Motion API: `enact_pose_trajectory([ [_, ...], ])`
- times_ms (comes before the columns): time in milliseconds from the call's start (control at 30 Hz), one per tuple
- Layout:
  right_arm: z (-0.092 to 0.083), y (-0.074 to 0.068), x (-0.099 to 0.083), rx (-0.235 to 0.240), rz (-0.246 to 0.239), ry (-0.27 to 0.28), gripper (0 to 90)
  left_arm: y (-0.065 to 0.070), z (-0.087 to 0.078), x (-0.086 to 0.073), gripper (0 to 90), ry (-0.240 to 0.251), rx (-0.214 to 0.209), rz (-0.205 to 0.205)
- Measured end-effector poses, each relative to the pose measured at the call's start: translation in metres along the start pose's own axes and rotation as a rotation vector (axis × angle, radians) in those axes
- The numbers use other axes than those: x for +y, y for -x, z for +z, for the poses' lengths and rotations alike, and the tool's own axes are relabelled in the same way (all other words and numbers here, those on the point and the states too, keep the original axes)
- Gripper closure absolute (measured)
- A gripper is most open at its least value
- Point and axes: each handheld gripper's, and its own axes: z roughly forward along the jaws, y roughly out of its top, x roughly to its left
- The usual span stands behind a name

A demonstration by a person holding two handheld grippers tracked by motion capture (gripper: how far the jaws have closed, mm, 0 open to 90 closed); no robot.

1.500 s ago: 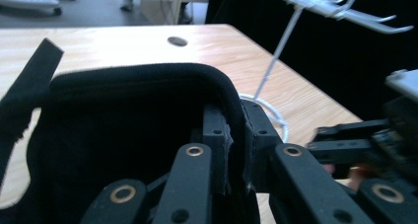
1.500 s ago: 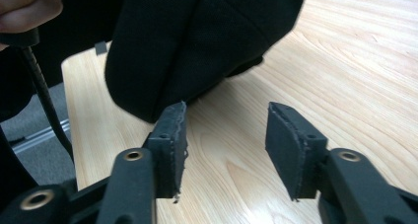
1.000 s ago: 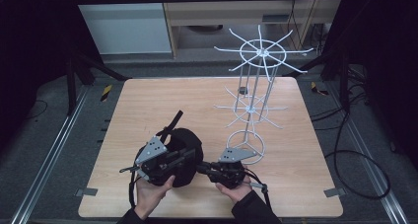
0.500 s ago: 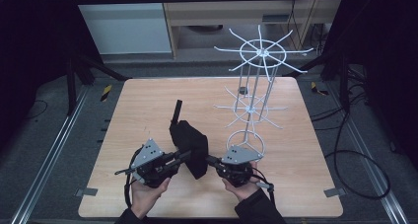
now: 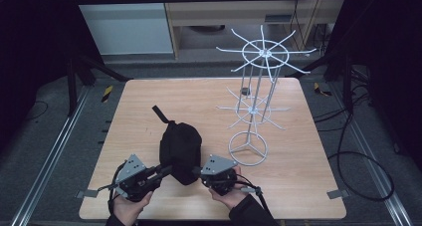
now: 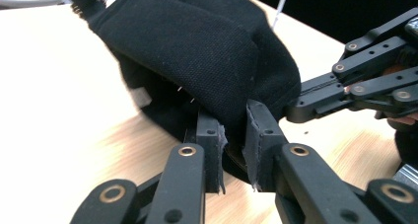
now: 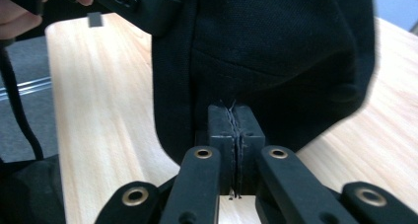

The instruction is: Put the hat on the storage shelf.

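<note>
My grippers are black linkages with brass-ringed pivots (grey three-cornered plates on top), trailing black cables; dark sleeves.

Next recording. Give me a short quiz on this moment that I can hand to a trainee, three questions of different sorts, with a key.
1. True or false: the black cap hangs on the white wire rack.
2. In the right gripper view, the pads of the right gripper are: A) wide apart, clear of everything; B) closed together on the cap's edge; C) clamped on a wire of the rack.
3. What does the rack's ring base stand on?

Key
1. False: the cap rests on the wooden table, beside the rack.
2. B
3. The wooden table.
</note>
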Motion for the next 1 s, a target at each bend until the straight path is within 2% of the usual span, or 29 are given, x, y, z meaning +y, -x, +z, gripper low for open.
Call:
enact_pose_trajectory([
  [100, 0.002, -0.001, -0.001, 0.004, 0.021, -0.001, 80.2, -0.01, -0.007, -0.006, 78.1, -0.002, 0.022, -0.026],
  [200, -0.002, 0.005, -0.006, -0.018, 0.047, 0.011, 76.2, -0.019, -0.011, -0.011, 78.1, -0.014, 0.05, -0.046],
  [233, -0.007, 0.011, -0.012, -0.041, 0.068, 0.018, 73.4, -0.022, -0.012, -0.013, 78.1, -0.019, 0.061, -0.053],
  [333, -0.012, 0.017, -0.019, -0.062, 0.089, 0.01, 70.4, -0.033, -0.014, -0.019, 78.1, -0.045, 0.104, -0.062],
  [500, -0.021, 0.028, -0.033, -0.109, 0.135, -0.007, 64.2, -0.051, -0.009, -0.03, 78.3, -0.119, 0.165, -0.088],
  [567, -0.023, 0.03, -0.036, -0.123, 0.138, -0.013, 62.7, -0.056, -0.007, -0.033, 78.3, -0.144, 0.174, -0.1],
  [700, -0.026, 0.034, -0.041, -0.137, 0.145, -0.023, 61.2, -0.057, -0.005, -0.039, 78.5, -0.2, 0.194, -0.095],
  [733, -0.027, 0.035, -0.043, -0.143, 0.146, -0.027, 60.9, -0.057, -0.004, -0.04, 77.1, -0.213, 0.201, -0.089],
  [833, -0.031, 0.039, -0.046, -0.159, 0.155, -0.031, 60.0, -0.056, -0.006, -0.041, 65.1, -0.238, 0.215, -0.092],
  [933, -0.036, 0.041, -0.049, -0.172, 0.165, -0.025, 59.3, -0.055, -0.011, -0.04, 58.4, -0.217, 0.226, -0.101],
  [1000, -0.042, 0.045, -0.052, -0.183, 0.177, -0.022, 58.2, -0.053, -0.015, -0.039, 52.0, -0.197, 0.24, -0.09],
])
